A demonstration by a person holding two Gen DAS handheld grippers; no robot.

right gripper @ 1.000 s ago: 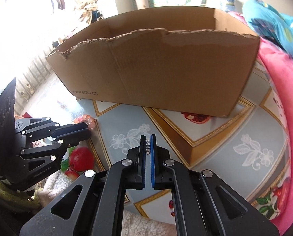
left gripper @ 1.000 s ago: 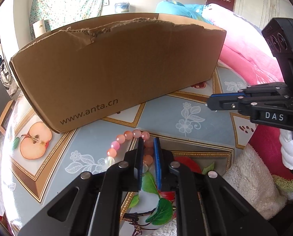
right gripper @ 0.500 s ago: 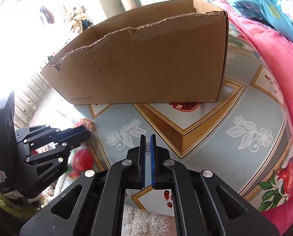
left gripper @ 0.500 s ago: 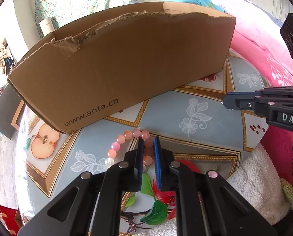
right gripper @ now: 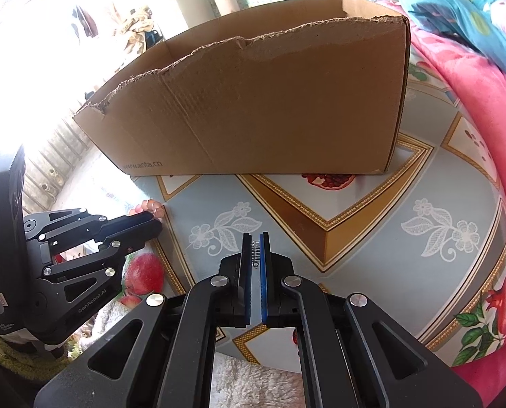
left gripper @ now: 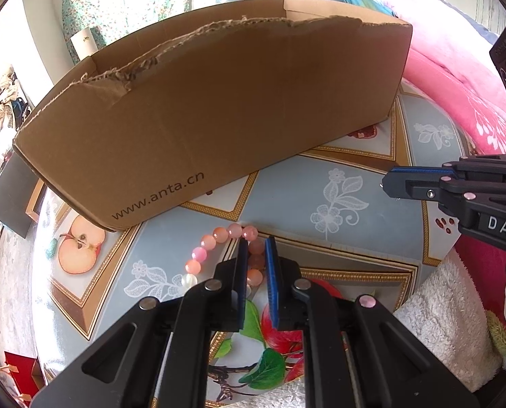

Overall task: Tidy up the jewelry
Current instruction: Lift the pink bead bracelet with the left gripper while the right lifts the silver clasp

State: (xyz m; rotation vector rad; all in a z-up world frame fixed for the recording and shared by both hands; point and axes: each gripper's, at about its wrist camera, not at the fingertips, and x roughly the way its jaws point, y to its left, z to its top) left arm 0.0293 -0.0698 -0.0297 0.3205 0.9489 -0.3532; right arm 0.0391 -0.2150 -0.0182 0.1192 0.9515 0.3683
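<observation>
I am holding my left gripper (left gripper: 255, 248) clamped on a pink bead bracelet (left gripper: 219, 250), lower centre, below the cardboard box (left gripper: 219, 119). My right gripper (right gripper: 255, 244) is pinching a small silver chain (right gripper: 255, 253), centre frame.

This is a lived-in home, likely a bedroom: a pink blanket (right gripper: 474, 108) and a teal pillow (right gripper: 464, 17) are heaped beside the surface (right gripper: 372, 210), which wears a fruit-patterned cover, a floral curtain (left gripper: 123, 3) hangs behind, and clothes (right gripper: 140, 30) pile by the bright window.
</observation>
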